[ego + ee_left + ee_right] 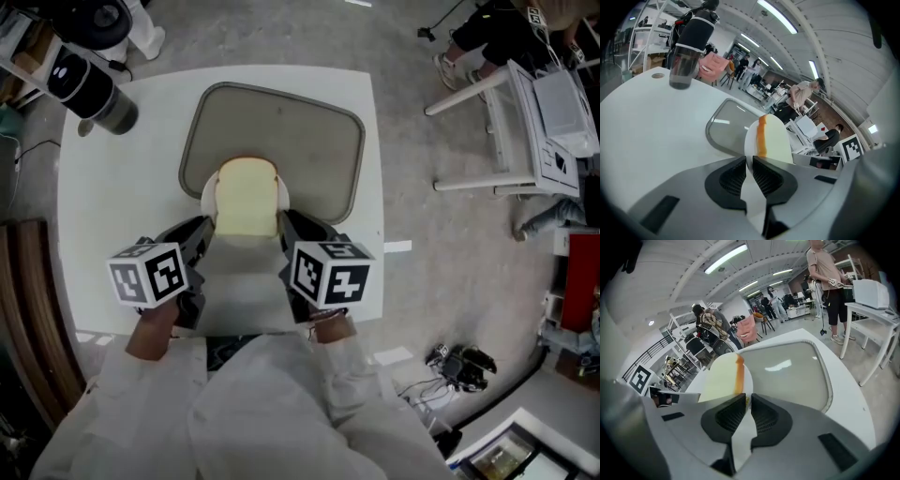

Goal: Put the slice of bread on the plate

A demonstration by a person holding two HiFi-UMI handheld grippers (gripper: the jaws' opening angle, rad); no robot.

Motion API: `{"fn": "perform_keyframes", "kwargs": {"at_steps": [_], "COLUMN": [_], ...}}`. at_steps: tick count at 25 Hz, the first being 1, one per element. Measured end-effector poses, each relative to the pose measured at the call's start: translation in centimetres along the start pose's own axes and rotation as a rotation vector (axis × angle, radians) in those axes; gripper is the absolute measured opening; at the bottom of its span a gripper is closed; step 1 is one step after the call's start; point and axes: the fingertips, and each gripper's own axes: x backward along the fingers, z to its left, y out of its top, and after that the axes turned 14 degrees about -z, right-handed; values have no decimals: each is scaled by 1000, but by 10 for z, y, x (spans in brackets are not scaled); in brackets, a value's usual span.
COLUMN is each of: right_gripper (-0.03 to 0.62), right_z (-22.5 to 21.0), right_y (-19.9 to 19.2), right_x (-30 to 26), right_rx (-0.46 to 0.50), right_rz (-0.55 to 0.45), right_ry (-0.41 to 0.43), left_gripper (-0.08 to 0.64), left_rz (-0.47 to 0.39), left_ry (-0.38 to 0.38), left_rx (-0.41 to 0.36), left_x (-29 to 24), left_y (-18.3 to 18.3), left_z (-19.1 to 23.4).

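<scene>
The grey tray (309, 122) fills the far half of the counter (112, 187). Over its near rim is the plate (208, 195), with the slice of bread (246, 197) already on it. The left hand-held gripper (204, 225) and the right hand-held gripper (284, 220) pinch opposite rims, probably to keep the plate level.

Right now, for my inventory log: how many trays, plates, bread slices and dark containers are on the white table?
tray: 1
plate: 1
bread: 1
container: 1
Total: 4
</scene>
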Motion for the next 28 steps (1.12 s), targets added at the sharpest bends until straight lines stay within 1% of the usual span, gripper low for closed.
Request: {"fn": "perform_keyframes", "kwargs": {"at_steps": [5,11,17,25,28], "right_gripper": [46,46,46,46,46], "right_z": [-19,-44,-64,-83,-86], "right_y": [27,47,50,47,49], "right_x": [-24,-47,-62,-77,-82], "right_rx": [-6,-27,-45,-63,-68], "right_rz": [-5,-4,17,45,39], "right_ry": [-7,-25,-34,-39,-41], "left_gripper": [49,51,49,51,51], "left_rz": [-4,1,14,32,35], "left_ry": [3,5,25,50,50], "left_rx": [1,9,18,-8,6], "left_x": [-34,-72,-101,-125,-131], "left_y": [23,37,40,39,39], "left_z": [-4,-7,-4,-2,0]}}
